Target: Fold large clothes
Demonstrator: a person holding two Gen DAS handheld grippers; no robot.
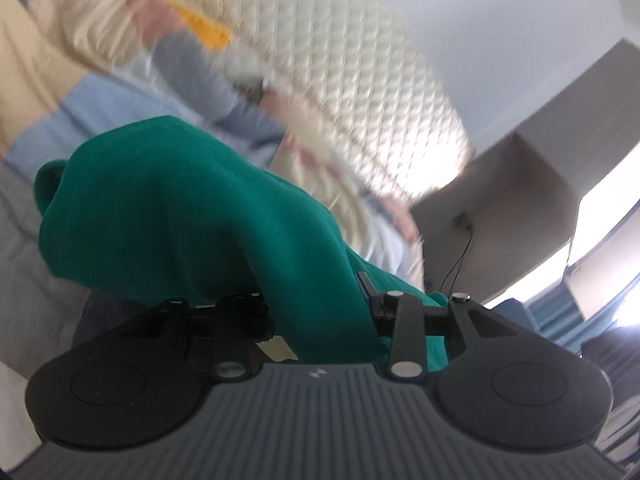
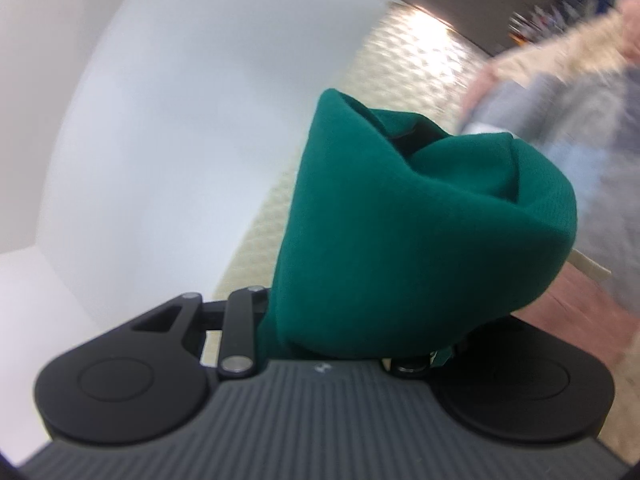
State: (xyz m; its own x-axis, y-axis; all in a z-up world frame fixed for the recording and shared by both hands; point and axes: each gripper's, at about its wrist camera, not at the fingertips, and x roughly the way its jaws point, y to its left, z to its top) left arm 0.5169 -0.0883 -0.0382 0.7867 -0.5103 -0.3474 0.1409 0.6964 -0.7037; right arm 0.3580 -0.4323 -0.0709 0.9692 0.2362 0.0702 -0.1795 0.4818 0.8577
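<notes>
Clearly we hold the green garment clamped in both the left tool and the right tool, and bunched cloth could slip free mid-swing.

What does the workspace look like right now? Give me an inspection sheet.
Surface: bed with patchwork cover, blurred.
Job's things: green garment, bunched and lifted, held at two spots.
Clutter: nothing seen.
Grippers: left gripper shut on the garment; right gripper shut on it too, its fingers hidden by cloth.
Cables: thin black wire hanging below a grey cabinet.
Surroundings: quilted cream headboard, white wall, bright window.
</notes>
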